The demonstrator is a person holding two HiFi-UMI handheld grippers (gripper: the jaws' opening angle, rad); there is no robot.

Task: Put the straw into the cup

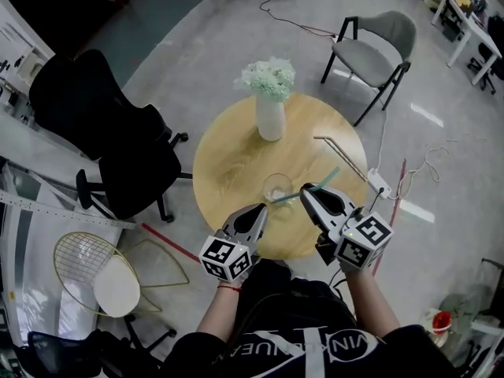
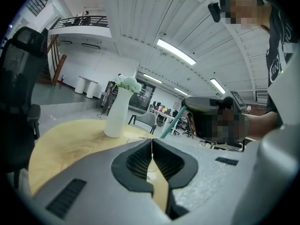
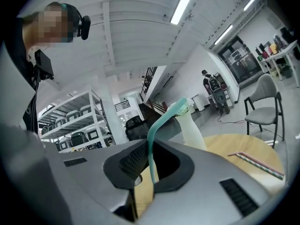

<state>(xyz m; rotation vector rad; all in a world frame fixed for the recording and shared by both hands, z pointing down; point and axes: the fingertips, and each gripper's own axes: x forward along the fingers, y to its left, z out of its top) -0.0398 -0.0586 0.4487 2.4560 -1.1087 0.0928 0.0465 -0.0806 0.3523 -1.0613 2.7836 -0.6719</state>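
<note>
A clear glass cup (image 1: 277,186) stands on the round wooden table (image 1: 228,164), near its front edge. My right gripper (image 1: 305,190) is shut on a teal bendy straw (image 1: 315,183), just right of the cup. The straw slants, and its low end is by the cup's near rim. In the right gripper view the straw (image 3: 153,135) rises from between the shut jaws of the right gripper (image 3: 151,170) and bends at the top. My left gripper (image 1: 258,213) sits shut and empty just left of the cup. In its own view the left gripper (image 2: 152,146) faces the straw (image 2: 171,123).
A white vase with pale flowers (image 1: 270,105) stands at the table's far side. A second, pale straw (image 1: 340,152) lies on the table's right part. Around the table are a black office chair (image 1: 102,124), a grey chair (image 1: 376,50), a wire stool (image 1: 102,278) and a power strip (image 1: 379,183).
</note>
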